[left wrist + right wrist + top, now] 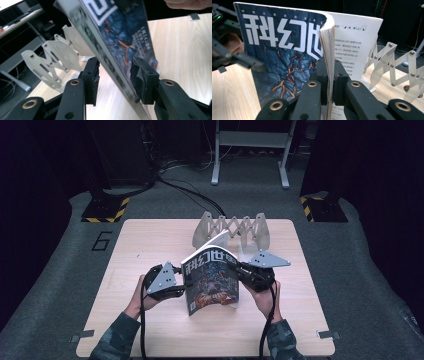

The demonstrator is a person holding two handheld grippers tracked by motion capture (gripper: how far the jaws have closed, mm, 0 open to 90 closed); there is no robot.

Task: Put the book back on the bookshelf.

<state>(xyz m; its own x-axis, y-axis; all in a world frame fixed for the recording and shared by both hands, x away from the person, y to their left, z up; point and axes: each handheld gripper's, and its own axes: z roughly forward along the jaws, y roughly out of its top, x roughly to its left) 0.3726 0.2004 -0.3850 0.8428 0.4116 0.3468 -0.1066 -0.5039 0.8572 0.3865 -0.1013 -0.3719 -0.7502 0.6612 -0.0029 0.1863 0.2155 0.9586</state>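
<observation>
The magazine [211,280] stands upright on the tabletop [150,330], just before the rack [234,231] (an expanding one). Right claw [329,75] clamps its pages; left claw [115,80] straddles the spine, jaws apart. Racking remains undone.

Just beyond the claws, at the far middle of the pale wooden table [150,330], stands a white scissor-lattice rack [232,231], its crossed slats pinned with small screws; it shows again close behind the left claw [51,62] and off to the right of the right claw [397,67]. Well past it, on the dark floor, stands a grey metal frame [250,150], with black cables [192,192] trailing toward the table. Left of the table, a painted numeral six [101,241] marks the floor.
</observation>
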